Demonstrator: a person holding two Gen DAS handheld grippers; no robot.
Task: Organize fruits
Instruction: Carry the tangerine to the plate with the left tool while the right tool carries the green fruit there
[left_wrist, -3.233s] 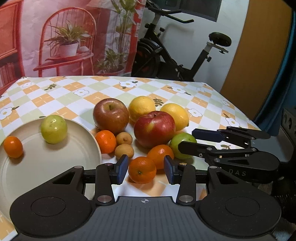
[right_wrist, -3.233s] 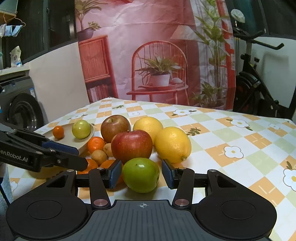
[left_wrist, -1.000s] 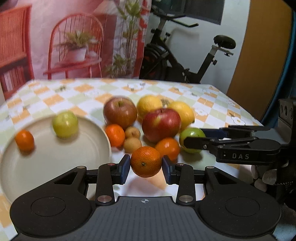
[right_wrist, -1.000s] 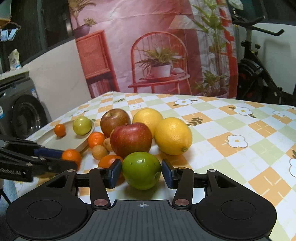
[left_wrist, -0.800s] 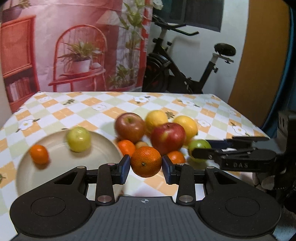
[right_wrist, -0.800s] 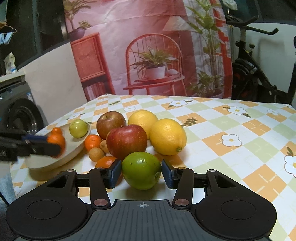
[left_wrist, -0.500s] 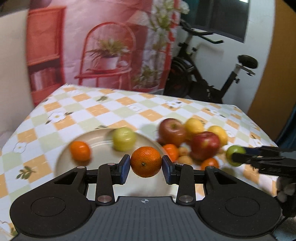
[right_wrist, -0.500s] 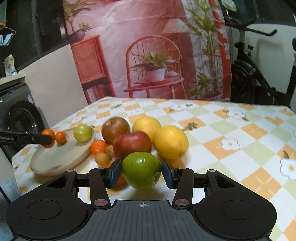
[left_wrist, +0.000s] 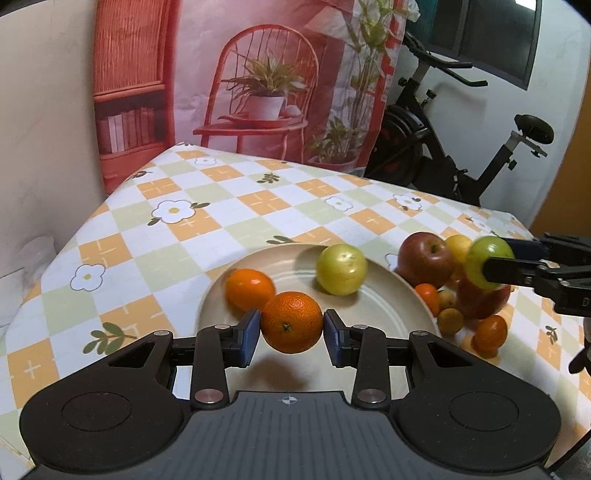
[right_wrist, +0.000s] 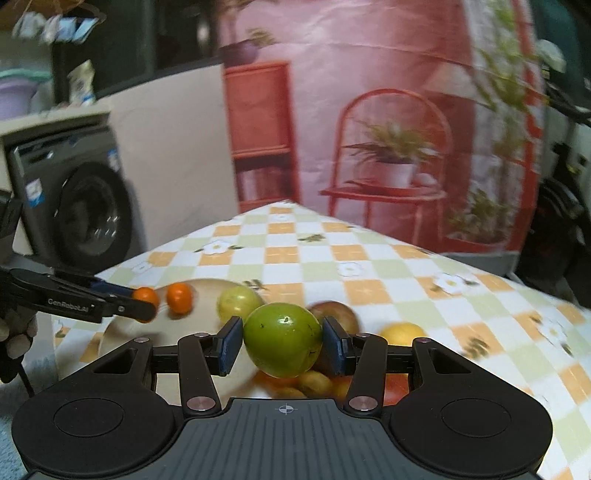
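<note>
On the left of the left wrist view, the cream plate (left_wrist: 388, 306) sits on the checkered worktop (left_wrist: 229, 221) with a small orange (left_wrist: 249, 288) at its left side and a yellow-green fruit (left_wrist: 341, 268) toward its far edge. The left gripper (left_wrist: 291, 332) is clamped on a tangerine (left_wrist: 291, 322), blue pads pressed against both its sides, and carries it in the air over the near part of the plate, just right of the small orange. The relation that matters: the plate lies directly below this fruit, so I judge the coming move is a short lowering and a release onto the bare middle, clear of the two fruits already there.

Further right, off the plate, the loose pile remains: a red apple (left_wrist: 424, 258), a lemon partly hidden behind it, small brownish fruits and another tangerine (left_wrist: 489, 332) nearest the camera.

At the far right the right gripper (right_wrist: 282, 345) grips a green apple (right_wrist: 282, 345) between its pads, lifted above the pile. From it the plate (right_wrist: 122, 332) lies to the left and slightly farther, so it needs a leftward carry. The left hand is plainly nearer to setting down.
</note>
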